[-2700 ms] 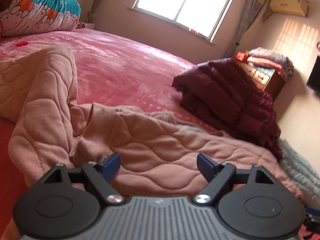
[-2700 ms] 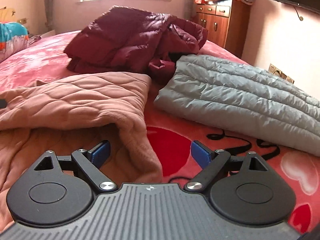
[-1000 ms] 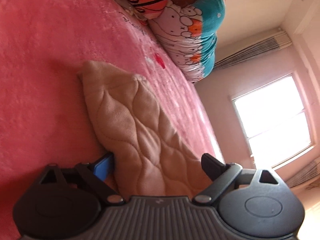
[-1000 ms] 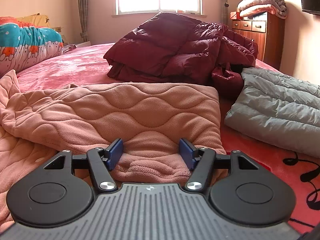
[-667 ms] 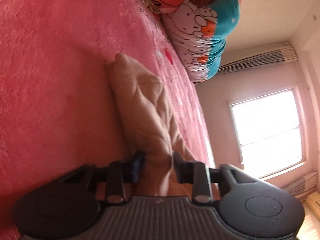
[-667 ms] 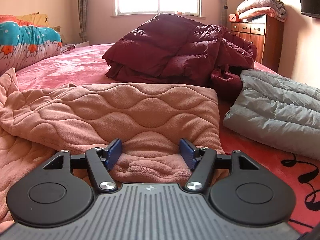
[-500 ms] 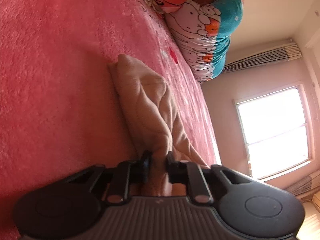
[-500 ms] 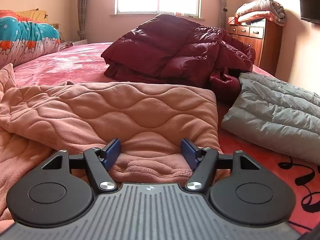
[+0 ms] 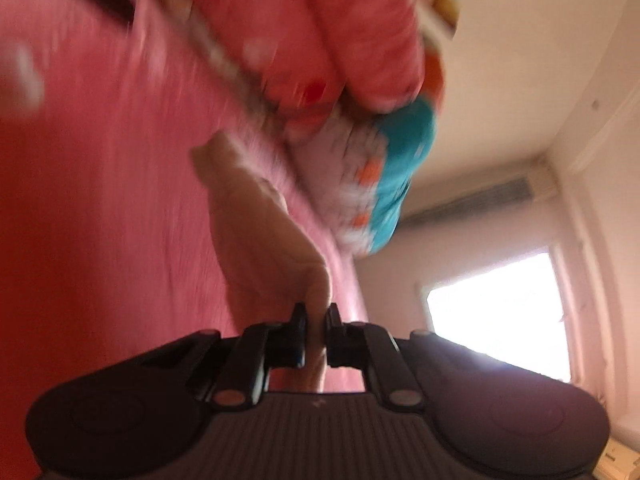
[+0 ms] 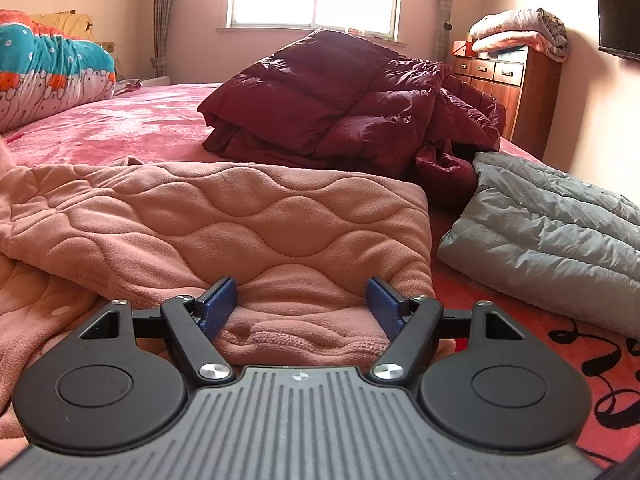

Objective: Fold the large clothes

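Note:
A pink quilted fleece garment (image 10: 248, 220) lies folded over on the red bed cover (image 10: 132, 128). My right gripper (image 10: 302, 300) rests at its near hem, jaws opening, with the hem between the blue pads but not pinched. In the blurred, rolled left wrist view, my left gripper (image 9: 316, 330) is shut on a narrow end of the same pink garment (image 9: 256, 236), which stretches away from the jaws over the bed cover (image 9: 100, 200).
A dark red puffer jacket (image 10: 344, 108) is heaped behind the pink garment. A grey puffer jacket (image 10: 552, 232) lies to the right. A patterned rolled quilt (image 10: 52, 76) lies at the far left, a wooden cabinet (image 10: 508, 88) with folded blankets at the far right.
The left gripper closed on the pink garment's end and lifted it, with the view swinging and blurring. The right gripper's jaws widened slightly around the hem without moving away.

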`<move>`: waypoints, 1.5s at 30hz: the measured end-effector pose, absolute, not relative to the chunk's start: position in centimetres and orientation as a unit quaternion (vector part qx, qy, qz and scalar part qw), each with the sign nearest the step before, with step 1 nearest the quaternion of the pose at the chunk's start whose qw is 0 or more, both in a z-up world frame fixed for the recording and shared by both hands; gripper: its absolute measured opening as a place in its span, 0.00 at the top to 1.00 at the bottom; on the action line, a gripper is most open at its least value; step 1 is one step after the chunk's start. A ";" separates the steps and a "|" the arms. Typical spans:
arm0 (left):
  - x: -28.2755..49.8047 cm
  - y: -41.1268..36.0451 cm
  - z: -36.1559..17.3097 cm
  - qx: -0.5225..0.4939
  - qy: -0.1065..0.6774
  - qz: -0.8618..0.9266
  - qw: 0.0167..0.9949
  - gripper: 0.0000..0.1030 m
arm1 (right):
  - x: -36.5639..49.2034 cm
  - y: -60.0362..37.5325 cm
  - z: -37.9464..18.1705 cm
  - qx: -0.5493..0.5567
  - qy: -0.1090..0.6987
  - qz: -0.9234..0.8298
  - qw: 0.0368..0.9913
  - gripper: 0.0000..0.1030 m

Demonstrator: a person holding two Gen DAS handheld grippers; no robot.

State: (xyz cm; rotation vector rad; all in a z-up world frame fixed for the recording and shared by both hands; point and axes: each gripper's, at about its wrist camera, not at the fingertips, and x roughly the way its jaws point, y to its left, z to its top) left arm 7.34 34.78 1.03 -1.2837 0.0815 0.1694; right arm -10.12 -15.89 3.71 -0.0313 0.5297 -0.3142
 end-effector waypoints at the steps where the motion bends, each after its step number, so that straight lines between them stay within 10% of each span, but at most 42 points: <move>1: 6.5 35.3 1.7 -0.594 0.027 0.079 0.800 0.95 | -10.1 -15.9 3.7 -0.016 0.261 -0.155 0.953 0.13; 25: 2.4 6.0 11.2 -0.237 0.140 -0.299 0.914 0.94 | -11.0 -17.3 4.6 0.041 0.247 -0.134 0.959 0.04; 45: -1.1 -2.5 5.1 -0.120 0.276 -0.301 0.905 0.92 | -15.0 -31.4 5.6 0.530 0.159 -0.011 0.833 0.00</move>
